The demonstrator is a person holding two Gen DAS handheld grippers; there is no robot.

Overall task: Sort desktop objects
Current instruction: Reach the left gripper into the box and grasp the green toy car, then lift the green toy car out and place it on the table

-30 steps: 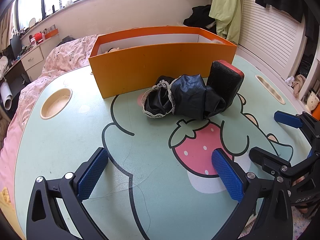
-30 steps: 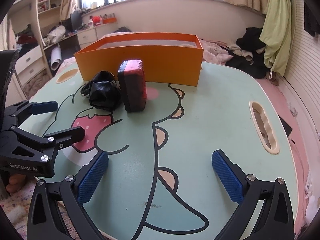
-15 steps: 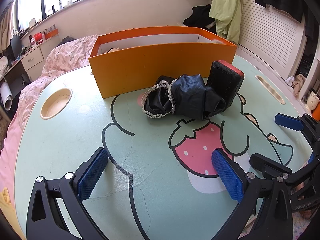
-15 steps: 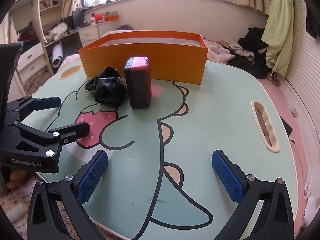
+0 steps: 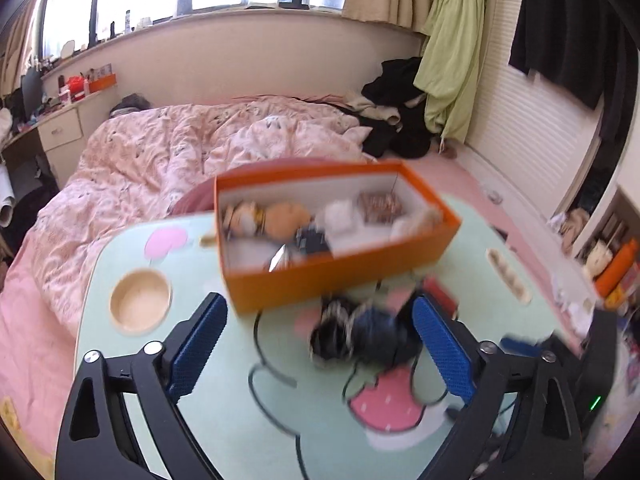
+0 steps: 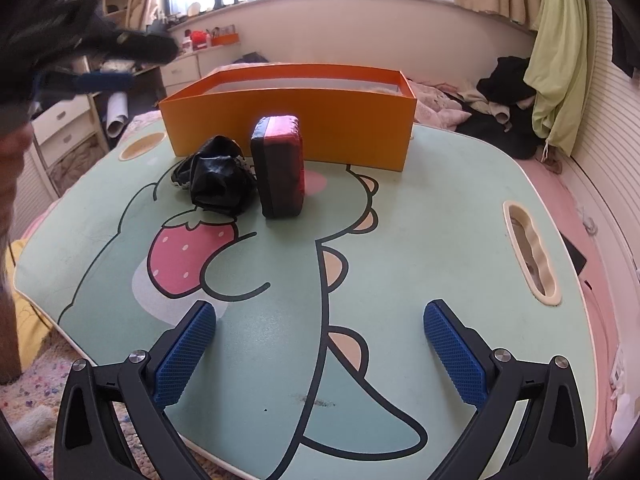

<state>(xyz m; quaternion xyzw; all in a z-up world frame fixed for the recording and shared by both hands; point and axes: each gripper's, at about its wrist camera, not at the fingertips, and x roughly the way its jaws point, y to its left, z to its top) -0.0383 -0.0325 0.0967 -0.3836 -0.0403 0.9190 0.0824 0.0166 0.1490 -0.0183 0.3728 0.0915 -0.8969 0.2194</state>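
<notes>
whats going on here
A person with a gripper in each hand is sorting things on a cartoon-print table into an orange box. A black bundle and a red-and-black case still sit outside. The left gripper, jaws closing on nothing, hangs above them; the right gripper waits open.

We see an open orange cardboard box (image 6: 288,126) with a white inside standing at the far side of the tabletop, already holding several blurred things, among them something round and tan and something white. Just in front of its near wall, a padded black case with a red face (image 6: 279,168) stands upright on its edge. Touching that case's left side, a crumpled black glossy fabric piece with pale lace trim (image 6: 214,176) lies slumped on the tabletop.
</notes>
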